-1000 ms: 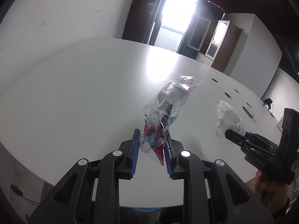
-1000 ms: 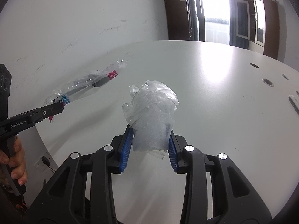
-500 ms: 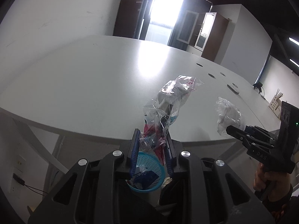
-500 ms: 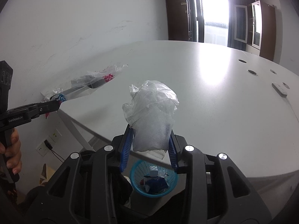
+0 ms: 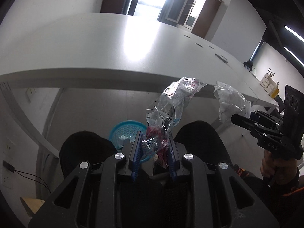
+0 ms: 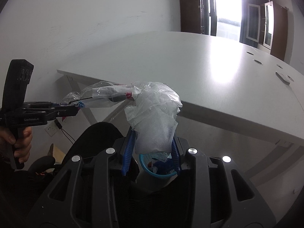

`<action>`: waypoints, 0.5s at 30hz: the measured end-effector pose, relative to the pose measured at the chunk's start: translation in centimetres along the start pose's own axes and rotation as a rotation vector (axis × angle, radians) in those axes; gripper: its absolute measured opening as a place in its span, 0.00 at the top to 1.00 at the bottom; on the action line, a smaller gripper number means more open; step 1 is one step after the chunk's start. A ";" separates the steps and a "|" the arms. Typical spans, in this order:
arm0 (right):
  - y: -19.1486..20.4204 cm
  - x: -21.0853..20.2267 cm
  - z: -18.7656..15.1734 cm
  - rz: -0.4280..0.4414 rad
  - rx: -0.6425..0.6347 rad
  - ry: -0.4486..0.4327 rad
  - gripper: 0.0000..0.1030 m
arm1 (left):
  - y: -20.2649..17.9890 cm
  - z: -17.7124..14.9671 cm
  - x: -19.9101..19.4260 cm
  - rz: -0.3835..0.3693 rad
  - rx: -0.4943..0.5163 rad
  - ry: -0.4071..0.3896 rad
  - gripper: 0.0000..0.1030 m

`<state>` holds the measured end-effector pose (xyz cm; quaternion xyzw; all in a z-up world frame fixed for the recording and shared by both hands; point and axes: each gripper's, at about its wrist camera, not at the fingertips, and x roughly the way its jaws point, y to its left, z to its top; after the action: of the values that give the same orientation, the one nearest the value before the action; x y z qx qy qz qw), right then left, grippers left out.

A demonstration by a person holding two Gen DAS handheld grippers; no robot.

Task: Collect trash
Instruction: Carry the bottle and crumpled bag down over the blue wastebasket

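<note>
- Clear crinkled plastic is what both pieces of trash are made of: a long wrapper (image 5: pixel 171 108) with red and blue print, and a fuller, frosted-looking bag (image 6: pixel 155 119).
- The wrapper stands up out of the left gripper (image 5: pixel 154 152), whose blue fingers (image 5: pixel 137 152) are closed on its lower end; its top flops free in the air, in front of the desk edge.
- The bag sits in the right gripper (image 6: pixel 152 150), pinched at its bottom between the blue fingers (image 6: pixel 129 152), with the puffed bulk rising above them.
- Both pieces look very light, soft and slippery; they should crush to almost nothing under a pinch and could drift or cling to the pads when let go. A bunched or folded part gives the surest hold, as a single smooth layer might slide out.
- Below and between the person's dark-clad knees (image 5: pixel 83 148) stands a blue basket (image 6: pixel 157 169) on the floor, already holding scraps; in each wrist view it shows right under that gripper's fingers.
- My reading is that the pieces are at the drop-off stage, hanging above the basket but not yet released.
- Beyond them runs the white desk (image 5: pixel 95 43), nearly bare apart from a small flat object (image 6: pixel 283 77) far off, with a bright doorway (image 6: pixel 224 9) behind.
</note>
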<state>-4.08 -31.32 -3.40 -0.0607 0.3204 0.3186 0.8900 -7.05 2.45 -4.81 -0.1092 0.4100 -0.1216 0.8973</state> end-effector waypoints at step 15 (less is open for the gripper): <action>-2.7 10.9 -6.1 0.019 0.121 0.248 0.68 | 4.0 -2.8 10.1 0.082 -0.108 0.221 0.77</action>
<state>0.82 -29.60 -15.11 -0.0426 0.4472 0.2969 0.8426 -2.27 2.86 -15.00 -0.1263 0.5164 -0.0737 0.8438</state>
